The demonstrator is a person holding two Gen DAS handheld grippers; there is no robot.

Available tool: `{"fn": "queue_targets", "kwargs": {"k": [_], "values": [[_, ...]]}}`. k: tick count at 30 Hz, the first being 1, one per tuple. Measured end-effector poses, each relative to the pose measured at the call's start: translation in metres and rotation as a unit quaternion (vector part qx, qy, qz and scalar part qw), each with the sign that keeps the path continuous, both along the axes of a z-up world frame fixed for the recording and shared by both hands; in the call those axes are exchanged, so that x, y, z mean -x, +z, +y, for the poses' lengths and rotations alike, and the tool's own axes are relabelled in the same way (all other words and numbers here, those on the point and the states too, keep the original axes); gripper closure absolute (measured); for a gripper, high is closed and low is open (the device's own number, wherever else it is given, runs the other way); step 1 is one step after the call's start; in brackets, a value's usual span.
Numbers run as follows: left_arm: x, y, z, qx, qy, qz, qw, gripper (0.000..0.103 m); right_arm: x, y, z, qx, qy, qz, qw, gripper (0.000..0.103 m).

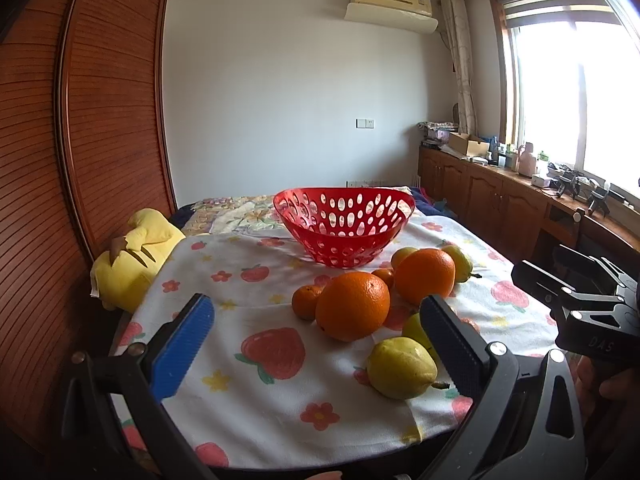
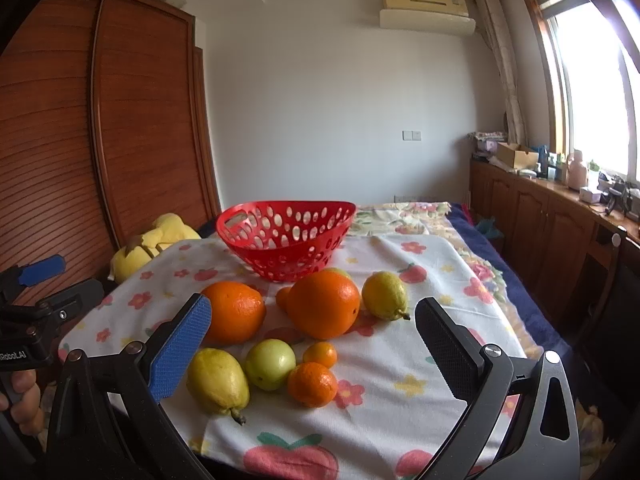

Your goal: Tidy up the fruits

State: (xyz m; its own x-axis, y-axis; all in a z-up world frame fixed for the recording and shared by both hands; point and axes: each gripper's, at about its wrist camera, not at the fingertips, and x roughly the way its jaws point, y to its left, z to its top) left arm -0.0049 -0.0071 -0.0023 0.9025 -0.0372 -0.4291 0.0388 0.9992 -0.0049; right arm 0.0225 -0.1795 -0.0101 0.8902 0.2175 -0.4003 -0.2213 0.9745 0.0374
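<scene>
The fruits are found loose on a flower-and-strawberry printed cloth, which is spread over what appears to be a bed. Nothing has been sorted yet. The red perforated basket stands upright at the far side of the cloth, beyond the fruit, and nothing is seen inside it. It is judged to be the intended receptacle, set where either gripper can reach it over the pile.

Two large oranges sit in the middle of the group, apart from each other. Three small mandarins are counted: two close together at the near side, one tucked between the oranges. A yellow pear-shaped fruit and a pale green round fruit lie nearest the right wrist camera, touching or nearly so. A second yellow fruit lies just right of the larger orange; a further one is partly hidden behind the oranges.

The left gripper is held low at the near edge, jaws spread wide and empty. The right gripper is held likewise, jaws released, with the near fruits framed between them. Both are judged to be poised for a first pick. A yellow plush toy lies off the cloth at the left, beside the wooden wardrobe.
</scene>
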Motion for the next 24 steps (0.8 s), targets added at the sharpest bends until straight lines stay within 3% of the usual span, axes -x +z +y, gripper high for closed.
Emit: {"fn": "queue_targets", "kwargs": {"k": [13, 24], "values": [[-0.020, -0.040, -0.005, 0.015, -0.022, 0.054, 0.9982, 0.000, -0.015, -0.030, 0.000, 0.008, 0.010, 0.042, 0.999, 0.000], [-0.050, -0.066, -0.025, 0.025, -0.078, 0.106, 0.9910, 0.003, -0.043, -0.051, -0.008, 0.013, 0.036, 0.087, 0.995, 0.002]]}}
